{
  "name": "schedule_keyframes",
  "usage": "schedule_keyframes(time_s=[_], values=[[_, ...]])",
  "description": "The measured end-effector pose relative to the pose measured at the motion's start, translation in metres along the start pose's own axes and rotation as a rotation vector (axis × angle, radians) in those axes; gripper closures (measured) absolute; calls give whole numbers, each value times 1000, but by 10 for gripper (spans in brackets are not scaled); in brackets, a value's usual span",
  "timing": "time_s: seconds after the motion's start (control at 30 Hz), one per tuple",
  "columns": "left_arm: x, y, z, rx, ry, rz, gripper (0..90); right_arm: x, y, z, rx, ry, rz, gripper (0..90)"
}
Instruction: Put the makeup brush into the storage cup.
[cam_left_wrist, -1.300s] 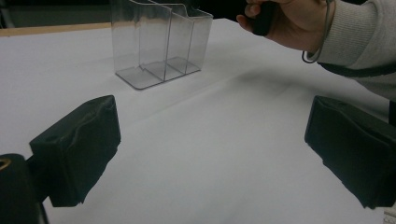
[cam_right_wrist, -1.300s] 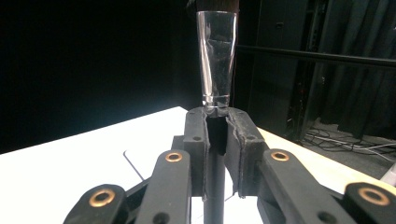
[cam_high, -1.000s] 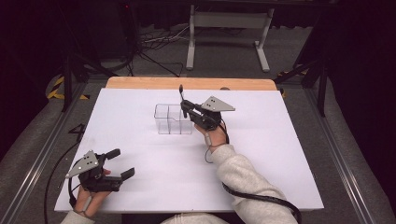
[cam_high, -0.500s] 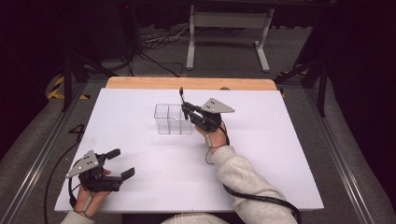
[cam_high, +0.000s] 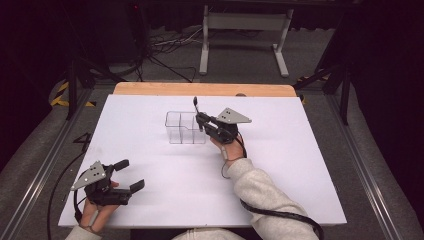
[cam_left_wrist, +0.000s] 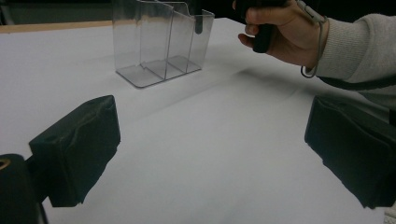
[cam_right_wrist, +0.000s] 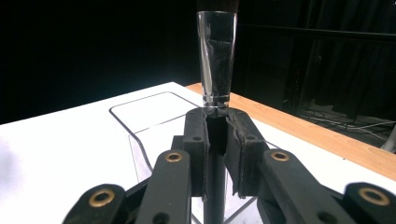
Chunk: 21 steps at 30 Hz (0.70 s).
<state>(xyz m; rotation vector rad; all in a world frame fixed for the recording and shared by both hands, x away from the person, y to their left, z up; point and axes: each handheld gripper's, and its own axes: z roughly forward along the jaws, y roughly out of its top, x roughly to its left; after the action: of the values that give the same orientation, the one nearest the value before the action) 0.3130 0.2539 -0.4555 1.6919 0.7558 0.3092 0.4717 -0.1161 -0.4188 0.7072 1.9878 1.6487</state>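
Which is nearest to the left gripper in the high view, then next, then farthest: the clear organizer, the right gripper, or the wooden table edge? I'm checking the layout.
1. Clear organizer, mid-table, up and right of the left gripper.
2. Right gripper, at the organizer's right end, shut on a brush.
3. Wooden table edge, along the far side.

Your brush (cam_right_wrist: 216, 65) is slim: dark handle below, a clear tapered section with a thin metal band above, and a dark tip at the very top. It stands upright, lower end down inside the clear organizer (cam_high: 183, 127), at its right-hand compartment. That organizer is transparent plastic, open-topped, split by dividers, with a stepped front. It sits upright on the white desk (cam_high: 150, 120), toward the far middle.
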Motion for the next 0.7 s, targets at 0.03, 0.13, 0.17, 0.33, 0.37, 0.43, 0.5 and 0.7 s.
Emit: schedule_keyframes(time_s=[0.03,0.13,0.17,0.33,0.37,0.43,0.5,0.7], values=[[0,0,0,0,0,0,43,0,0,0,0,1,-2,792],[0,0,0,1,0,2,43,0,-1,0,0,2,1,792],[0,0,0,1,0,2,43,0,-2,0,2,2,0,792],[0,0,0,0,0,0,42,0,-2,-1,4,5,2,788],[0,0,0,0,1,0,42,0,-2,-2,2,11,2,769],[0,0,0,6,-3,1,42,1,0,-3,-9,13,-9,630],[1,0,0,4,-2,2,42,0,3,-5,-19,14,0,497],[0,0,1,-1,-1,1,42,1,15,-13,-35,18,12,266]])
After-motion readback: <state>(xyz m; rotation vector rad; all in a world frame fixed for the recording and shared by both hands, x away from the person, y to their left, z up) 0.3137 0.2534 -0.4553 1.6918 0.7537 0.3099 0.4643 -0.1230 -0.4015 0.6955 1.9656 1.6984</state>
